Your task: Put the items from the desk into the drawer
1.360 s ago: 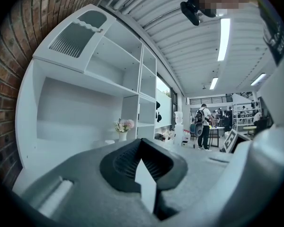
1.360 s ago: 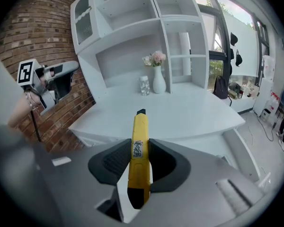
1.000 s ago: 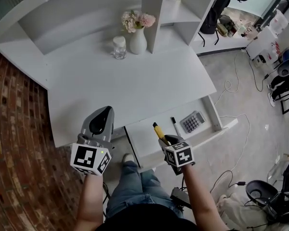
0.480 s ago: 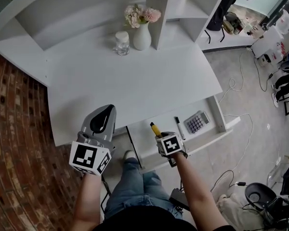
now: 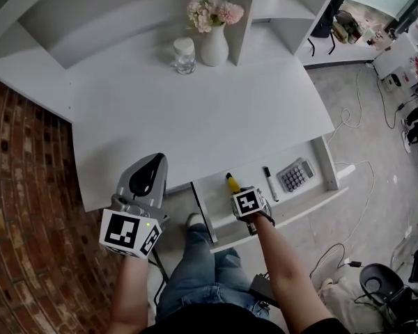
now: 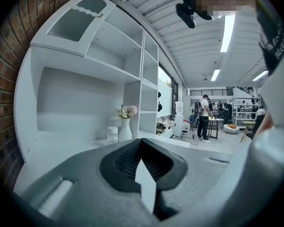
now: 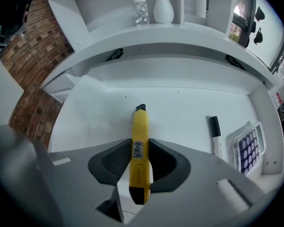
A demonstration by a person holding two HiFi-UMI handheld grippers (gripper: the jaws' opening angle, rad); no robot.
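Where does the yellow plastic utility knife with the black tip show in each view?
Head view: yellow plastic utility knife lower centre, over the open white drawer.
Left gripper view: not in it.
Right gripper view: centre, gripped in the right gripper.
Shared landmark: white ceramic vase.

Brick wall point(image 5: 21, 186) L, wht shelving point(image 5: 285, 12), gray floor point(image 5: 362, 131), ceiling strip lights point(image 6: 228, 32).

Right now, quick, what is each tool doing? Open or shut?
Left tool: shut, holding nothing.
Right tool: shut on the yellow cutter, over the open drawer.
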